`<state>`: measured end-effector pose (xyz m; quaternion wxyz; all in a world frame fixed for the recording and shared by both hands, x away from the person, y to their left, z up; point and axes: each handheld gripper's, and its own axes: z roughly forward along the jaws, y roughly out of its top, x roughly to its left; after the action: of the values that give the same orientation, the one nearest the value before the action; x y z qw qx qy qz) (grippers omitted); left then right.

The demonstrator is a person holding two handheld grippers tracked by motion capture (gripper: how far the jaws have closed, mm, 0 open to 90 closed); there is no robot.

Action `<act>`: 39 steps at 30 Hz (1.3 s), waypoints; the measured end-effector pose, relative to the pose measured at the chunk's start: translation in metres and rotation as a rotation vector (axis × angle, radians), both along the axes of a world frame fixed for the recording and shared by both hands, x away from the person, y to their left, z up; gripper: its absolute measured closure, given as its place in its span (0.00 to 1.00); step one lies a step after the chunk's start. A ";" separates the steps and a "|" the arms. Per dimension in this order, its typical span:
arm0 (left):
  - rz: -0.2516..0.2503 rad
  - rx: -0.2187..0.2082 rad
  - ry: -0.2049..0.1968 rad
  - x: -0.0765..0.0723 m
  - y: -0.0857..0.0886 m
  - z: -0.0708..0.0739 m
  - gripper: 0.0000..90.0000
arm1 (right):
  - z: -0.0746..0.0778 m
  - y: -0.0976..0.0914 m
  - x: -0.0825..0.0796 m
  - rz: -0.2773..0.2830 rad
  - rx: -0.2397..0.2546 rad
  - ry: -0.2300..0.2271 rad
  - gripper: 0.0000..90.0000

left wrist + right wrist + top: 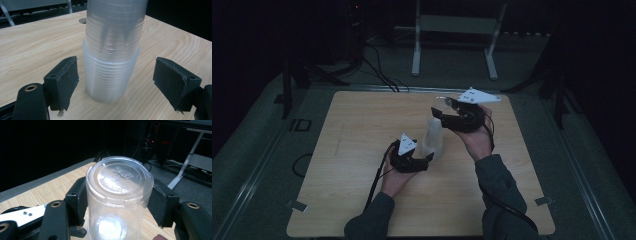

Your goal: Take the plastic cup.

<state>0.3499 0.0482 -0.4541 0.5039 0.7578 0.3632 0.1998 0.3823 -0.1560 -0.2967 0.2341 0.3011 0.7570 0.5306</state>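
Right gripper view: the top cup [119, 195] is clamped by the right gripper [119, 202]; the stack [110, 75] below, straddled by the wide-open, empty left gripper [117, 85], could be tipped.

— Any writing you can make out?
— Raised lettering is moulded into the flat end of the clear plastic cup [119, 178] in the right gripper view, in curved lines, but it is too faint and blurred to read
— Anything else?
— On the dark floor [262, 135] left of the table [362, 125], in the high view, pale marks [300, 124] look like the letters "ID", though I can't be sure
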 end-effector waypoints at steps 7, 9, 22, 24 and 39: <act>-0.003 -0.005 0.008 -0.002 0.003 0.000 0.22 | 0.003 -0.008 -0.001 -0.003 0.025 0.003 0.43; -0.004 -0.012 0.008 -0.003 0.004 0.000 0.23 | 0.004 -0.010 -0.002 -0.006 0.026 0.000 0.43; 0.001 -0.029 0.026 -0.006 0.011 -0.002 0.23 | 0.009 -0.026 -0.006 -0.032 0.030 -0.012 0.43; 0.002 -0.026 0.025 -0.006 0.012 -0.002 0.23 | 0.009 -0.029 -0.007 -0.037 0.030 -0.012 0.43; -0.012 -0.029 0.030 -0.010 0.014 0.000 0.23 | 0.007 -0.046 -0.010 -0.072 0.026 -0.013 0.43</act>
<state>0.3398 0.0625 -0.4536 0.5105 0.7555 0.3692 0.1799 0.3728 -0.2020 -0.2899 0.2540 0.3275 0.7373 0.5335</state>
